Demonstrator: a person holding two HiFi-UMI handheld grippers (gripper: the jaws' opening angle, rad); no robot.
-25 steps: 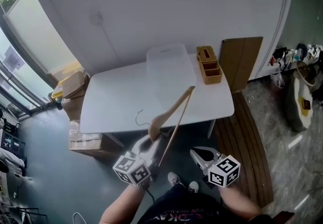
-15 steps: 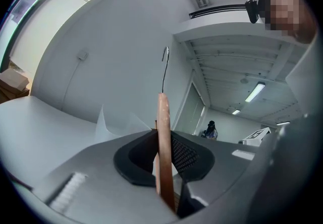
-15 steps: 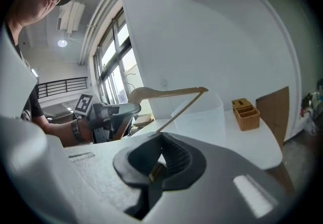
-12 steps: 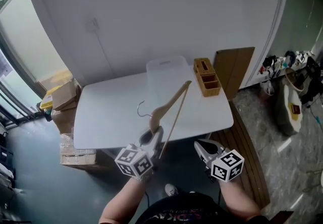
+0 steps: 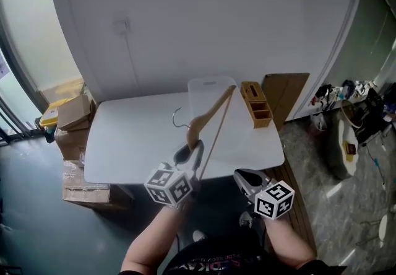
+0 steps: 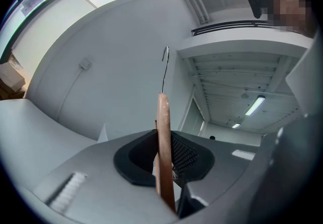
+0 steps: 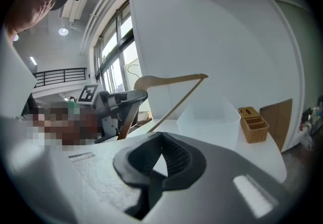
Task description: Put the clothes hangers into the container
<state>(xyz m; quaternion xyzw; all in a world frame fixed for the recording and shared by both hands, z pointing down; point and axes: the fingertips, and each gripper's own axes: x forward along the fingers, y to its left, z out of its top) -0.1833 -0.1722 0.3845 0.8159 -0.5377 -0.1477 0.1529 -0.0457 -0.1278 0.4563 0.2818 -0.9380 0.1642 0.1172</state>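
Hanger in transit: my left gripper [image 5: 189,153] clamps the brown wooden clothes hanger with wire hook [image 5: 212,114] by one end, over the white table [image 5: 124,137]. It is not yet in the translucent plastic container [image 5: 197,85]. My right gripper [image 5: 245,178] is closed and empty.

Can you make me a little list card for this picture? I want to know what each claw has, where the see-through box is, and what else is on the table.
left claw: shut on the wooden hanger, held up above the table
right claw: shut, holding nothing, by the table's near edge
hanger hook: metal, pointing away from the person
container: see-through, at the far side of the white table
hanger in container: not yet
wooden box: on the table, right of the container
floor: cardboard boxes left of the table
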